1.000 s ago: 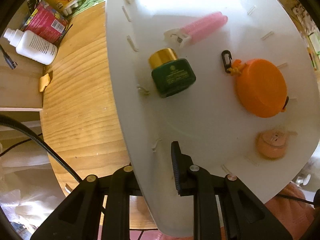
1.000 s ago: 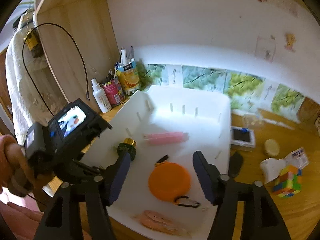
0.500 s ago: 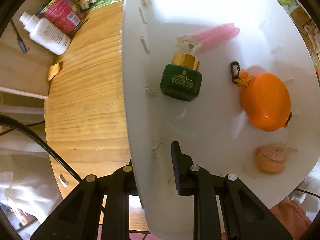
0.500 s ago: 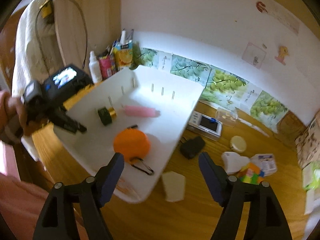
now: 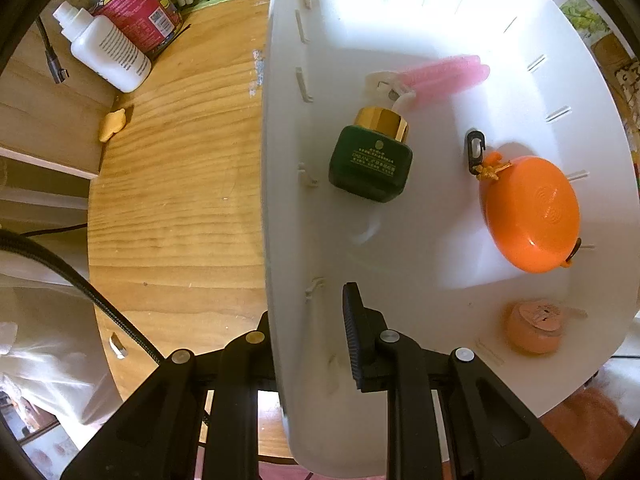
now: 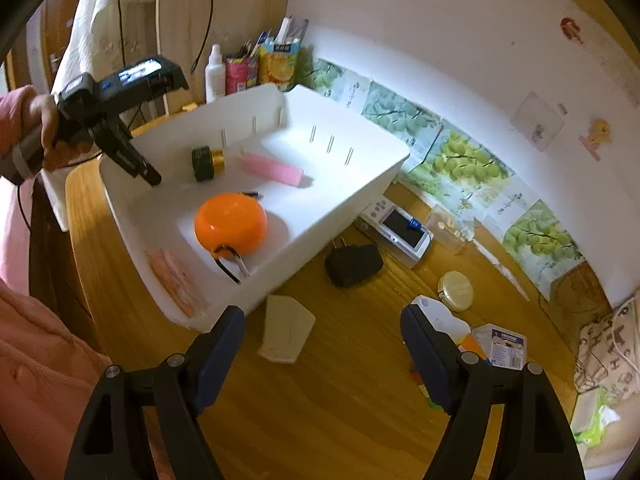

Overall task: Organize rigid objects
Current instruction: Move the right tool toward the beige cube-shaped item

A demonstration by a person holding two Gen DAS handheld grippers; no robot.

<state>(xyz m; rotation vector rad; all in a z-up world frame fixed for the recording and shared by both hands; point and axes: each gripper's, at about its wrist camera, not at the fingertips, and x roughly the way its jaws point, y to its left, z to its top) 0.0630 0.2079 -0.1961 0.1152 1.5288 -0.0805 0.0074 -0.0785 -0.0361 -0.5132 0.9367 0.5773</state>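
My left gripper is shut on the side wall of a white bin, one finger inside and one outside. The bin holds a green bottle with a gold cap, a pink tube, an orange round case and a peach item. The right wrist view shows the bin tilted, lifted at the left gripper's side. My right gripper hovers over the table beside the bin, its jaws opening with nothing gripped. A white card lies on the wood below it.
On the table right of the bin lie a black pouch, a small screen device, a round tin and a white box. A white bottle and red can stand by the back wall. A person's pink sleeve is at the left.
The right gripper swung away from above the bin to the table at its right, rolling, and its jaws widened. In the bin the green bottle turned and slid against the pink tube.
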